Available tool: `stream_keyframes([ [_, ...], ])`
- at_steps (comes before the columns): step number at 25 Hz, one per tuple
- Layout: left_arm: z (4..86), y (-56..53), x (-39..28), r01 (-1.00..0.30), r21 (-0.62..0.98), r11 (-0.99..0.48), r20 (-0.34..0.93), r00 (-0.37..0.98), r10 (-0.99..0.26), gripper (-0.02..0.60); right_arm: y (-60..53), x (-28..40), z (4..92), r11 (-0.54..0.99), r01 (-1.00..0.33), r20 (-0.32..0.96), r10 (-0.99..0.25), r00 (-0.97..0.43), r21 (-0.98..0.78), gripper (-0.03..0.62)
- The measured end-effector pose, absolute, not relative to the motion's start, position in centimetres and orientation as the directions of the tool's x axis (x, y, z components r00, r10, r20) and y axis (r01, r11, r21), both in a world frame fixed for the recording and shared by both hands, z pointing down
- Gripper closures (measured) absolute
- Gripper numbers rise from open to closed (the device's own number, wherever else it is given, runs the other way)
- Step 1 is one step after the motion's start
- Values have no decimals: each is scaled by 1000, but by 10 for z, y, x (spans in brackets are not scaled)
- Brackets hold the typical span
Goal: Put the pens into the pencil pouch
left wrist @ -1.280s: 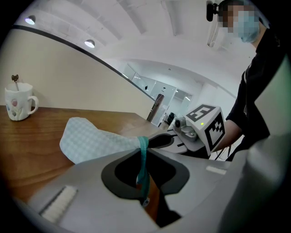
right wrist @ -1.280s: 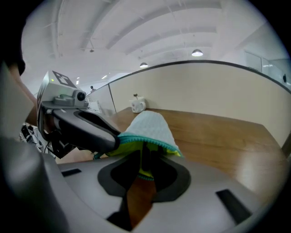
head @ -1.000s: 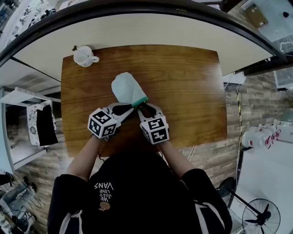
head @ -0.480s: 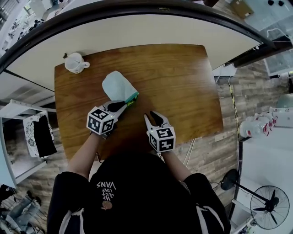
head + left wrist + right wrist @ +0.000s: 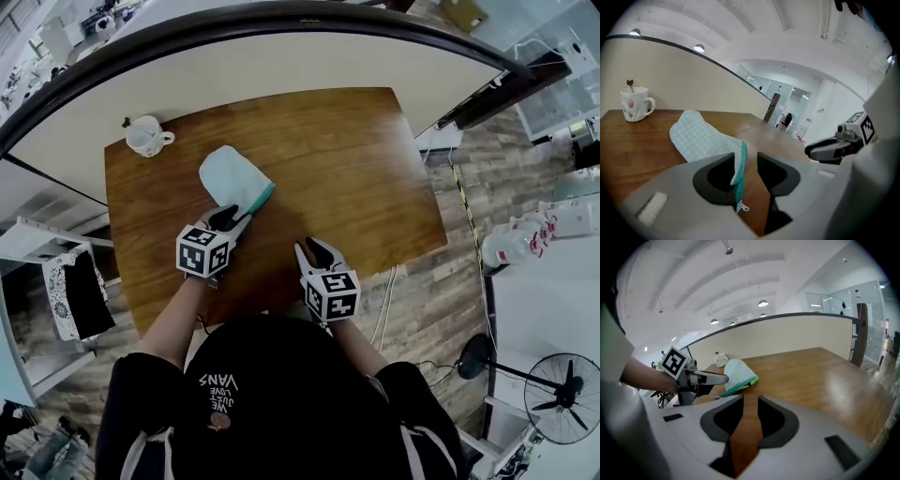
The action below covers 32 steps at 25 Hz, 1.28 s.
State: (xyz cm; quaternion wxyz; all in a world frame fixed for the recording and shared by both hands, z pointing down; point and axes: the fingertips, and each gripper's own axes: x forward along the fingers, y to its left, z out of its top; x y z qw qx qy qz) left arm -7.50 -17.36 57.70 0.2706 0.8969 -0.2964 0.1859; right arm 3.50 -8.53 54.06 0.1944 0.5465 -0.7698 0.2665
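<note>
The pale checked pencil pouch (image 5: 232, 178) with a teal zipper edge lies on the wooden table (image 5: 356, 169), its mouth toward me. My left gripper (image 5: 228, 217) is at that mouth. Its jaws are opening, and the zipper edge of the pouch (image 5: 701, 138) rests against the left jaw with a gap to the right one. The left gripper (image 5: 746, 164) presses on nothing. My right gripper (image 5: 312, 249) stands apart to the right, open and empty, with bare wood between the jaws of the right gripper (image 5: 750, 416). No loose pen is in view. A yellow-green strip shows inside the mouth of the pouch (image 5: 738, 372).
A white mug (image 5: 145, 137) stands at the table's far left corner, also seen as the mug (image 5: 635, 104) beyond the pouch. A curved beige counter runs behind the table. The person's dark sleeves and torso fill the near side.
The right gripper has drawn back from the pouch's mouth, to the right and toward the near table edge. The left gripper has stayed at the mouth.
</note>
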Motion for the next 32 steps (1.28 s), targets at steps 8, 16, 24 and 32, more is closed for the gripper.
stream_keyframes([
  [8, 537, -140, -113, -678, 295, -674, 420, 725, -546, 440, -58, 30, 519, 229, -957, 556, -779, -289, -176, 520],
  [16, 481, -100, -147, -751, 168, -638, 348, 651, -674, 442, -51, 24, 498, 296, -942, 525, -782, -336, -161, 522],
  [24, 448, -75, -142, -844, 81, -531, 308, 528, -792, 504, -58, 36, 493, 437, -885, 510, -731, -453, -160, 557],
  [32, 442, -40, -109, -912, 105, -397, 303, 410, -860, 568, -51, 64, 482, 601, -788, 504, -643, -577, -136, 580],
])
